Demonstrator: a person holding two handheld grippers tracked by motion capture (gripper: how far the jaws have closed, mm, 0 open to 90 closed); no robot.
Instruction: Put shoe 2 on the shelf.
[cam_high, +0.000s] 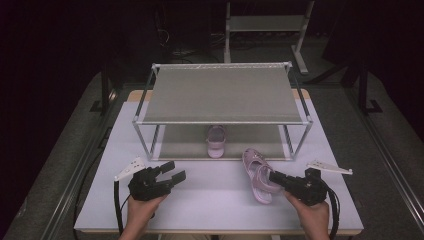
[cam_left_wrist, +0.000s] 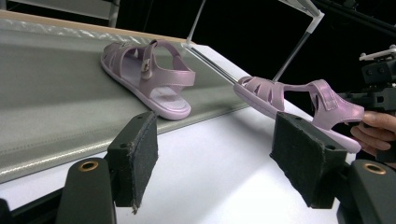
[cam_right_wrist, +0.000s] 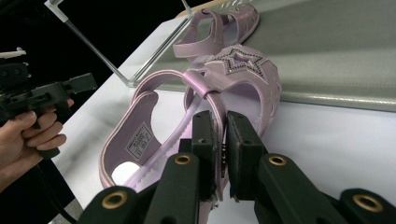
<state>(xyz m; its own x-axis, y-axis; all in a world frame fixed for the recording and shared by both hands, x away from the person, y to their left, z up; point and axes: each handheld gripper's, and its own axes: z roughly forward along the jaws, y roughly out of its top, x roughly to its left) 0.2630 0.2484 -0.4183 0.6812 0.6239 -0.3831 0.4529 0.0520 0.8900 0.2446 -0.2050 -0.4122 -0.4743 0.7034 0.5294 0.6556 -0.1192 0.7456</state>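
So the right gripper (cam_high: 274, 176) has its jaws clamped on a strap of a pink sandal (cam_high: 257, 172), pads pinching the thin strap near the heel end. In the high view the sandal sits on the white table (cam_high: 210, 200) just in front of the shelf rack (cam_high: 220, 95), near its right front leg. Its long axis runs from the heel near the gripper up and to the left toward the rack, toe end pointing at the rack. It's tilted up on its side, so the insole faces left rather than up.

Looks-wise: glossy, pearly lilac plastic, woven straps over the toe, and a glittery star (cam_right_wrist: 238, 59) on the front. The insole has a small printed label (cam_right_wrist: 135, 140). In the left gripper view it seems to hang a bit above the table, toe forward.

The matching second sandal (cam_high: 216, 141) lies flat on the rack's lower grey fabric shelf (cam_high: 185, 145), toe pointing toward the person.

The left gripper (cam_high: 172, 172) is wide open, holding nothing, hovering over the table's left side. Its pads (cam_left_wrist: 140, 158) are rough black foam.
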